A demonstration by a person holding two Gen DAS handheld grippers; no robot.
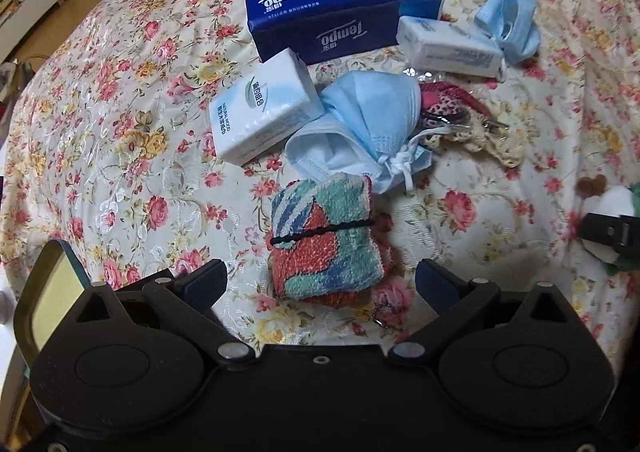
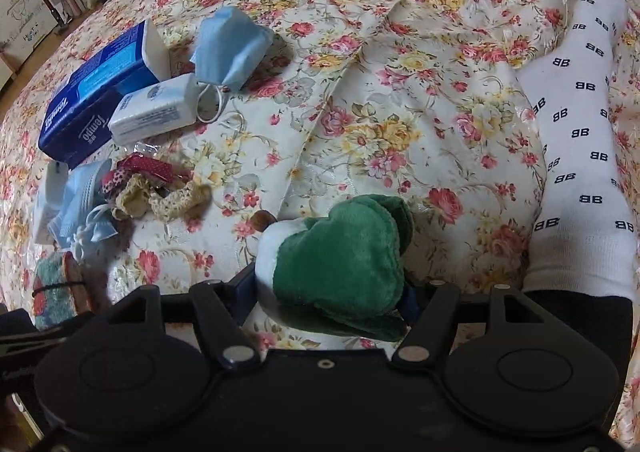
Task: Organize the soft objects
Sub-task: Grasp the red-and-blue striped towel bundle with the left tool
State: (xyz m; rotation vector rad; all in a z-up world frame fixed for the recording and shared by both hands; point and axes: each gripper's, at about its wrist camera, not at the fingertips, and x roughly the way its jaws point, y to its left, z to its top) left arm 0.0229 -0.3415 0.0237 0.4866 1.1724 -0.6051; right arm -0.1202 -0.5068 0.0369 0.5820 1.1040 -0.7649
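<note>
Terry cloth in teal, red and blue makes up the folded towel (image 1: 325, 236), bound across its middle by a thin black hair tie (image 1: 322, 230); it lies on the floral bedspread (image 1: 120, 140), between the spread jaws of the left gripper (image 1: 322, 282), touching neither finger. Just beyond it sit crumpled blue face masks (image 1: 360, 120), a white tissue pack (image 1: 264, 112) and a navy Tempo tissue box (image 1: 340, 4). Green and white plush, the soft toy (image 2: 340, 256) sits pinched between the jaws of the right gripper (image 2: 330, 292), low over the bedspread. A white sock with dark logos (image 2: 580, 140) lies to its right.
</note>
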